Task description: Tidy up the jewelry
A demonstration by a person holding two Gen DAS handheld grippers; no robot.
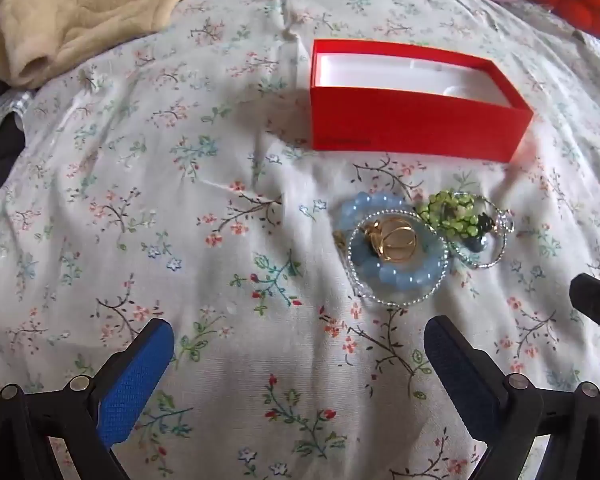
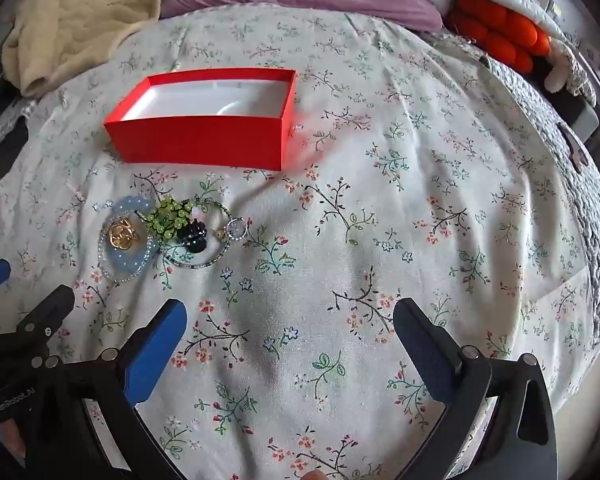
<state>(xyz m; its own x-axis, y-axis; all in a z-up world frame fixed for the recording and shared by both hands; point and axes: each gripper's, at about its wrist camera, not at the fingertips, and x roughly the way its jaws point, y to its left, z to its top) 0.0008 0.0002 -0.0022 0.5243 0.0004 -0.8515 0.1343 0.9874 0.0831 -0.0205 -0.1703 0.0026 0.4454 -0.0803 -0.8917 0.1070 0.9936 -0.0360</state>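
Jewelry pile (image 1: 416, 240): centre-right of left view, on floral bedsheet (image 1: 180, 200), below the red box (image 1: 412, 128).
Handling: light, slippery, tangled beads; likely snags.
Hold: blue bead bracelet (image 1: 396, 272) rim.
Left tongs (image 1: 300, 364), right tongs (image 2: 292, 344): spread, empty.

Floral-sheeted bed (image 2: 380, 208) bearing an open red box (image 2: 204, 140), a jewelry heap (image 2: 164, 236) just beside it, cream blanket (image 2: 84, 20) behind.

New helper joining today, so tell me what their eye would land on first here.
The open red box, white inside, stands out on the floral bedspread. Just in front of it lies a small jewelry pile: blue beads, gold rings, green beads. Both open grippers hover nearby, holding nothing.
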